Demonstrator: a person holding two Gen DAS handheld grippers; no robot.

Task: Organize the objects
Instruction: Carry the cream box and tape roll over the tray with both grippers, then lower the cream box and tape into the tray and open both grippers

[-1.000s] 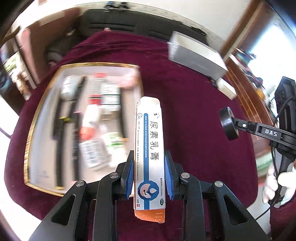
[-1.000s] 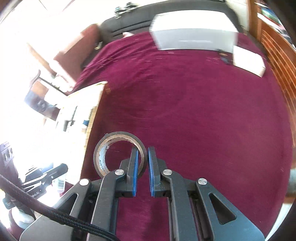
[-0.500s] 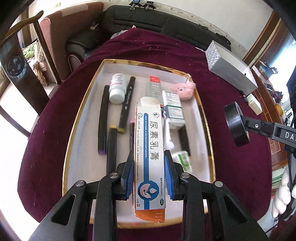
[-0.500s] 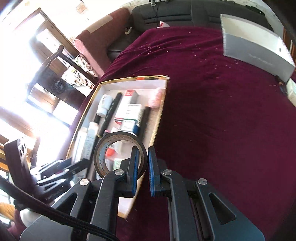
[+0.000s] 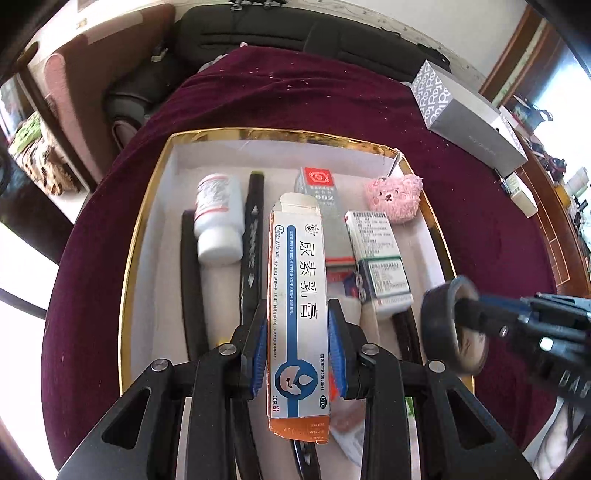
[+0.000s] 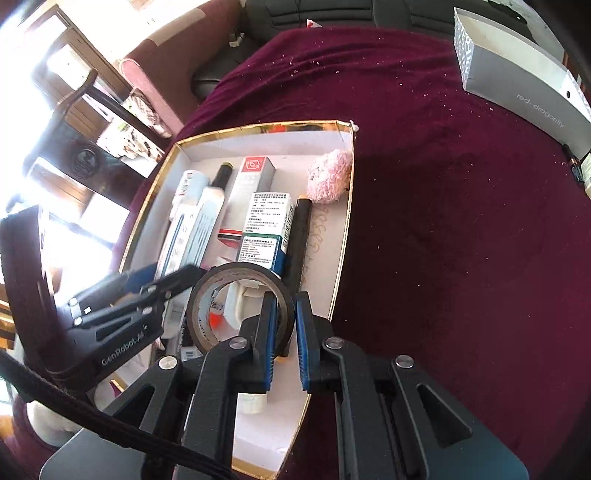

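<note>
My left gripper (image 5: 298, 347) is shut on a long white and blue ointment box (image 5: 298, 295) and holds it above a gold-rimmed white tray (image 5: 280, 134). My right gripper (image 6: 284, 325) is shut on the rim of a black tape roll (image 6: 236, 302), held over the tray's (image 6: 258, 127) near right part. The tape roll (image 5: 443, 325) also shows at the right in the left wrist view. The tray holds a white bottle (image 5: 218, 218), black pens (image 5: 253, 229), medicine boxes (image 5: 378, 258) and a pink plush (image 5: 393, 197).
The tray lies on a dark red cloth (image 6: 461, 221). A long grey box (image 6: 517, 74) lies at the far right of the cloth, with a small white box (image 5: 522, 194) beside it. A black sofa (image 5: 295, 29) and a chair (image 5: 62, 85) stand behind.
Both grippers have moved over the tray with their loads. The right gripper with the tape roll has come in from the right and sits close beside the left one.
</note>
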